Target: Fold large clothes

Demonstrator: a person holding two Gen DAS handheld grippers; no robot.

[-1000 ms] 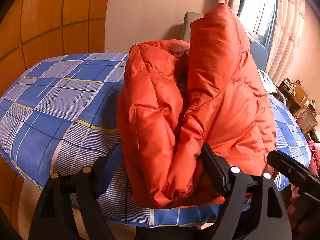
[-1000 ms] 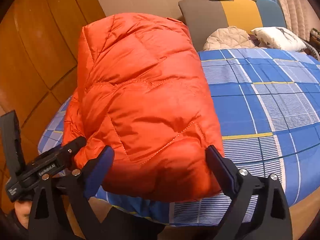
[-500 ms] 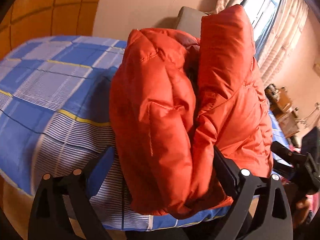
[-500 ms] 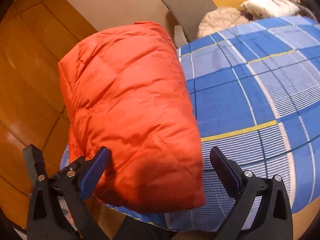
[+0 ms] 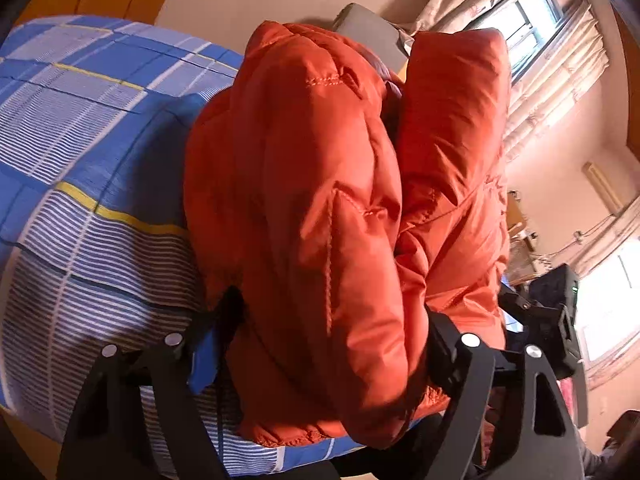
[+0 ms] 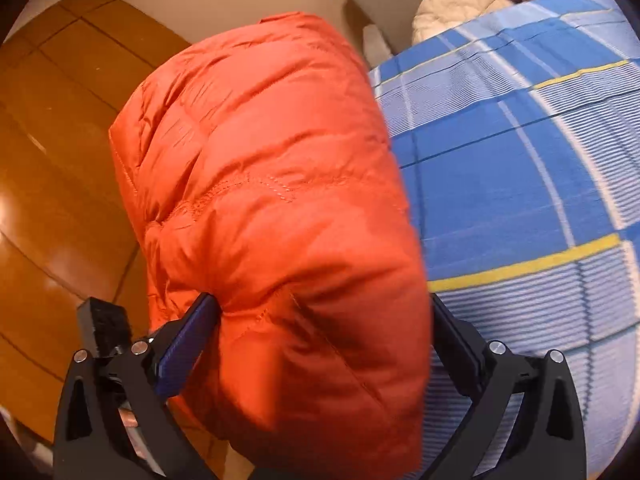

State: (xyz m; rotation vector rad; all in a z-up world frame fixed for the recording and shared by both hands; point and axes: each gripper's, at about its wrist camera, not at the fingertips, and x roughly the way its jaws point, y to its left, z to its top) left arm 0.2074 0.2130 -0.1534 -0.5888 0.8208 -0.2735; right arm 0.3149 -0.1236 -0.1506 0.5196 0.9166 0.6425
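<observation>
**Folded down jacket gripped at both ends, set-down and tidying left**

Although the bulk of the folding looks done, the orange puffer jacket [image 5: 320,220] is not yet at rest: it is bundled into a thick, doubled-over package at the near edge of the bed with the blue checked sheet [image 5: 80,152], and its lower end hangs past that edge toward the wooden floor [image 6: 52,184].

In the left wrist view two padded lobes stand side by side with a deep crease between them, so the sides or sleeves seem already turned in. The left gripper [image 5: 320,344] straddles the near lobe; its jaws are closing, and the fabric bulges tight against both pads, so I read it as pinching the bundle. The right gripper [image 6: 324,328] is clamped on the other end: its blue pad dents the quilting on one side, and the far finger sits hard against the jacket's edge. Each tool shows at the margin of the other's view, so both hold the same package from either side.

Judging from this, what is left is small: bring the package fully onto the sheet, let go, and perhaps press it flat, since the puffy filling will likely spring open. Whether another fold is meant cannot be told
</observation>
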